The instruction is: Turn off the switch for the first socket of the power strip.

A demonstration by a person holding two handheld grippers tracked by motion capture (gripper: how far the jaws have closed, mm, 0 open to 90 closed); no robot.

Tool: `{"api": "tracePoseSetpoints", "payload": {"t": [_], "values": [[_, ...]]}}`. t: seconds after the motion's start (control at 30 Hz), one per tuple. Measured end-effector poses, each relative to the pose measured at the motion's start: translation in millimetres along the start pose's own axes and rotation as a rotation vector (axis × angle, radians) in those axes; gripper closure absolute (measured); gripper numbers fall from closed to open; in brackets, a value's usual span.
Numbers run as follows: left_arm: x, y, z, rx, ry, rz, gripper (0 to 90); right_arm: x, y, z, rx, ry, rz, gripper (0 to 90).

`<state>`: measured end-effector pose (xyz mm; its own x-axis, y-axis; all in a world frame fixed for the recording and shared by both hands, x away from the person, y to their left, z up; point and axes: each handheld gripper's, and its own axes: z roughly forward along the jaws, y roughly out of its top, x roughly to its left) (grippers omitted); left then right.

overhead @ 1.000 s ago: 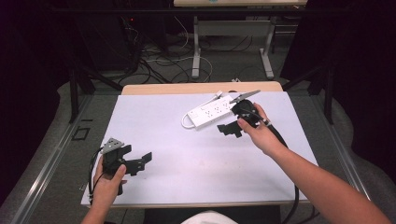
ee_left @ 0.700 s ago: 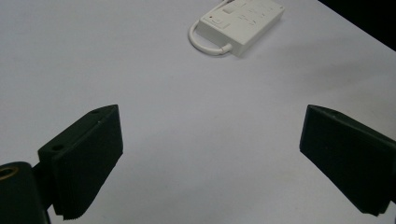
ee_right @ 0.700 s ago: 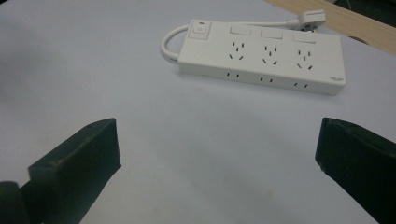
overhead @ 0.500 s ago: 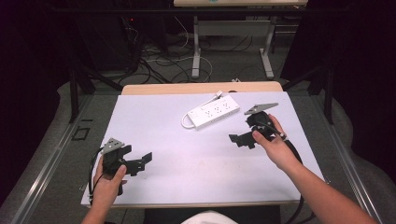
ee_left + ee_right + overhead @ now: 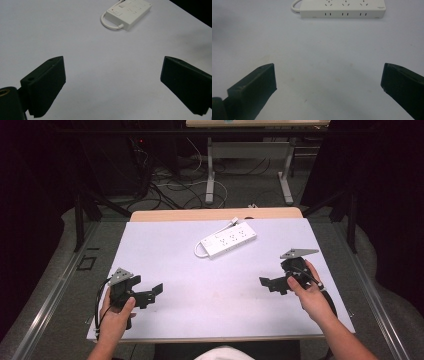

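White and made of plastic, the power strip (image 5: 228,241) lies flat on the far middle of the table (image 5: 210,310), set at a slant, with its short cord (image 5: 199,251) looping out of the end nearer your left side. Nothing touches it. In the left gripper view it sits far ahead of the jaws and a little to the right of centre, switch end toward you; in the right gripper view it lies straight across the top, its long side with three sets of slots facing you.

Your right gripper (image 5: 272,284) is over the near right part of the table, well apart from the strip, held in your right hand (image 5: 310,292) with its jaws pointing left. They stand wide apart with nothing between them but bare tabletop.

Your left gripper (image 5: 150,292) is at the near left, farther from the strip, gripped by your left hand (image 5: 117,312). Its jaws are also spread wide and grasp nothing.

Beyond the far edge, a wooden strip of table shows, then cables (image 5: 170,185) on the floor and the legs of another desk (image 5: 247,165).
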<state>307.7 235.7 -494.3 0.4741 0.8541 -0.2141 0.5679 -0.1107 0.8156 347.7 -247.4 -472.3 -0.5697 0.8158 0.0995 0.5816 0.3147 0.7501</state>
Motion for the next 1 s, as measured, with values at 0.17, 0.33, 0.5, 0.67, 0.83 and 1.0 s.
{"api": "tracePoseSetpoints", "payload": {"t": [0.17, 0.33, 0.5, 0.67, 0.83, 1.0], "values": [[-0.2, -0.2, 0.3, -0.001, -0.001, -0.001, 5.8, -6.7, -17.2, 1.6, 0.010, -0.047, -0.002, 0.3], [0.2, -0.6, 0.6, 0.000, 0.001, 0.001, 5.8, -13.0, -33.3, 4.3, 0.025, -0.057, 0.015, 3.5], [-0.5, -0.9, 1.3, 0.002, -0.001, -0.004, 5.8, -17.8, -46.3, 5.3, 0.002, -0.062, 0.043, 3.5], [0.2, -1.5, 2.5, 0.007, -0.001, -0.001, 5.8, -20.0, -54.5, 5.8, -0.007, -0.085, 0.049, 2.1], [1.3, -1.6, 4.1, 0.009, 0.000, -0.005, 5.8, -19.9, -60.5, 6.3, -0.013, -0.081, 0.048, 1.3], [2.5, -1.3, 5.2, 0.014, -0.003, -0.007, 5.8, -19.6, -60.2, 6.3, -0.015, -0.071, 0.054, 1.3]]}}
